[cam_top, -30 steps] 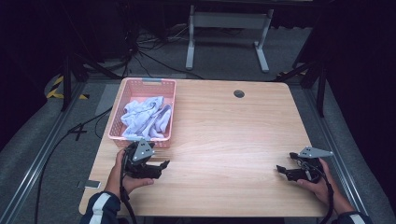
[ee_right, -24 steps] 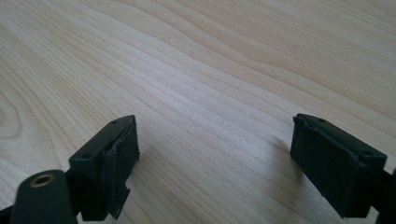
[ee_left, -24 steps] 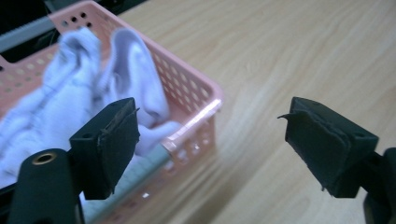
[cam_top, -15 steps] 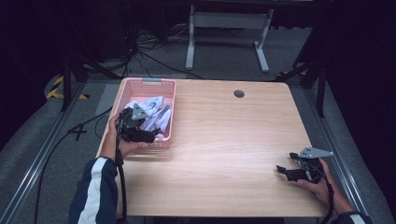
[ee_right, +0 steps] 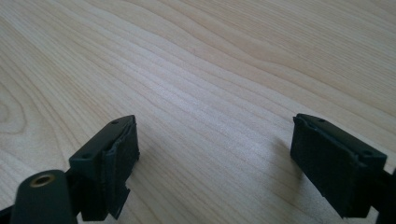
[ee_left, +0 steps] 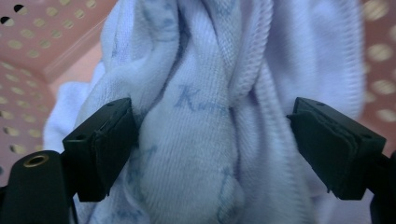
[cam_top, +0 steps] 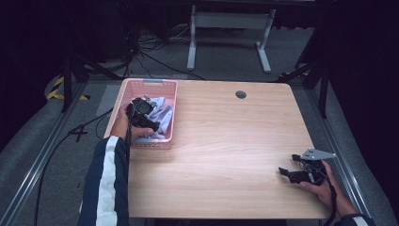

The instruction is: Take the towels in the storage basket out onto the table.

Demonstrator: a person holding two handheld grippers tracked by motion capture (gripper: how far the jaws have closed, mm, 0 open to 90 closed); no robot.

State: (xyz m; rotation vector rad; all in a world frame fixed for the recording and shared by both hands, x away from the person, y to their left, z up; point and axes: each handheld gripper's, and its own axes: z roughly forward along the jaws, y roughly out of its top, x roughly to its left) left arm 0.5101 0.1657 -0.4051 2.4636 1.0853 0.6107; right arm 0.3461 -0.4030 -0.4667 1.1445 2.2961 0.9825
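A pink perforated basket (cam_top: 170, 98) stands at the table's far left and holds pale blue-white printed cloths (cam_top: 162, 115). My left gripper (cam_top: 149, 123) reaches down into the basket. In the left gripper view it (ee_left: 212, 149) is open, its jaws set to either side of a bunched fold of the cloth (ee_left: 196, 116), which presses against the left pad. My right gripper (cam_top: 284, 172) rests low near the table's front right corner. It (ee_right: 215, 163) stands open over bare wood with nothing between its jaws.
The wooden table (cam_top: 226, 141) has a round cable hole (cam_top: 241, 94) near its far edge. A metal stand (cam_top: 228, 28) and cables lie on the floor beyond the table. The basket's pink wall (ee_left: 42, 42) rises behind the cloth.
My left gripper has moved from the table's front left up and into the basket among the cloths. The right gripper has stayed in place.
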